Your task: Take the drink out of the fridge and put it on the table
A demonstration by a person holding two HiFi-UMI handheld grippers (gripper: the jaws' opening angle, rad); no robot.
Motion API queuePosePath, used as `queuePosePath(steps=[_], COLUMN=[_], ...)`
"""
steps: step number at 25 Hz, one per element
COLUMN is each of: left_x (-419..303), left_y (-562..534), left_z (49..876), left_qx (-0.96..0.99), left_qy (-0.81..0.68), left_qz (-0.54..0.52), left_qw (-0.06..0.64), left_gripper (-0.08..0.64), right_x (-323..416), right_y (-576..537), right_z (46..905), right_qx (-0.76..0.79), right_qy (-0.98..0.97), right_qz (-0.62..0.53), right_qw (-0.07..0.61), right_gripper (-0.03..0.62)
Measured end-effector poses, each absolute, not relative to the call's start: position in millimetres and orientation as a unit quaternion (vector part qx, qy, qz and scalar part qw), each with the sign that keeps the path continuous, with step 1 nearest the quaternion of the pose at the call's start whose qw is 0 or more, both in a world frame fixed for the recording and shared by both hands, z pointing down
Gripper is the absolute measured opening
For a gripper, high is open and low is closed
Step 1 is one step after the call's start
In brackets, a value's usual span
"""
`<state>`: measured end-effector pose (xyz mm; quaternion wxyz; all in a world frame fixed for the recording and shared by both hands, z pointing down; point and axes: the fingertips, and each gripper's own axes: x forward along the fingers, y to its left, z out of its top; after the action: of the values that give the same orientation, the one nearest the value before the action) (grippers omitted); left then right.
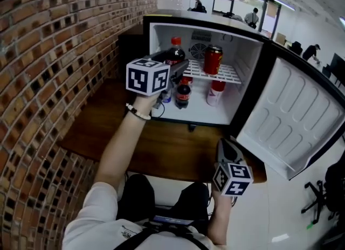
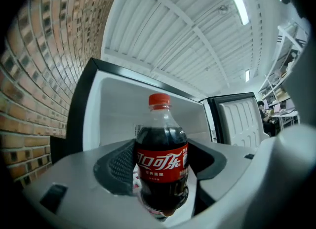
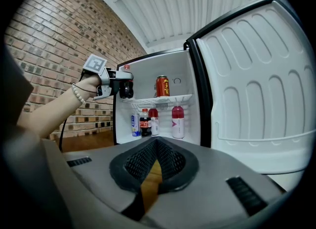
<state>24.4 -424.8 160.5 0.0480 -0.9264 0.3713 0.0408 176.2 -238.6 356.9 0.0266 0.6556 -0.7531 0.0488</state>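
My left gripper (image 1: 173, 67) is shut on a cola bottle (image 1: 175, 54) with a red cap and red label, held upright at the front left of the open mini fridge (image 1: 161, 32), level with the upper shelf. In the left gripper view the bottle (image 2: 163, 161) stands between the dark pads (image 2: 121, 166). The right gripper view shows this bottle (image 3: 126, 88) at the left edge of the fridge mouth. My right gripper (image 1: 224, 147) hangs shut and empty over the wooden table (image 1: 161, 152), its fingertips meeting (image 3: 157, 142).
A red can (image 1: 212, 60) stands on the wire shelf. Below are a small cola bottle (image 1: 183, 95), a pink-capped bottle (image 1: 215, 94) and a blue-white can (image 1: 166, 97). The white fridge door (image 1: 291, 119) swings wide to the right. A brick wall (image 1: 54, 82) runs along the left.
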Motion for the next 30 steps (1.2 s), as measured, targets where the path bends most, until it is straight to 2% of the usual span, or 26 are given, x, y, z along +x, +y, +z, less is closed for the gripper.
queuePosePath(steps=[11, 25, 30], left_x=[-35.1, -109.2, -119.6], left_y=[-391.8, -413.2, -423.0], left_z=[249.0, 367.0, 393.3], left_qx=[-0.924, -0.883, -0.874], left_qy=[0.38, 0.468, 0.485], left_qz=[0.029, 0.01, -0.004], left_qw=[0.028, -0.033, -0.032], left_gripper=[0.307, 0.307, 0.307], right_x=[158.6, 147.2, 146.5], right_y=[-244.1, -248.8, -249.4], right_z=[357.3, 358.6, 359.2], right_qx=[0.642, 0.633, 0.632], right_qy=[-0.765, -0.771, -0.772], right_qz=[0.048, 0.047, 0.048], right_qw=[0.036, 0.045, 0.045], right_gripper=[-0.008, -0.008, -0.008])
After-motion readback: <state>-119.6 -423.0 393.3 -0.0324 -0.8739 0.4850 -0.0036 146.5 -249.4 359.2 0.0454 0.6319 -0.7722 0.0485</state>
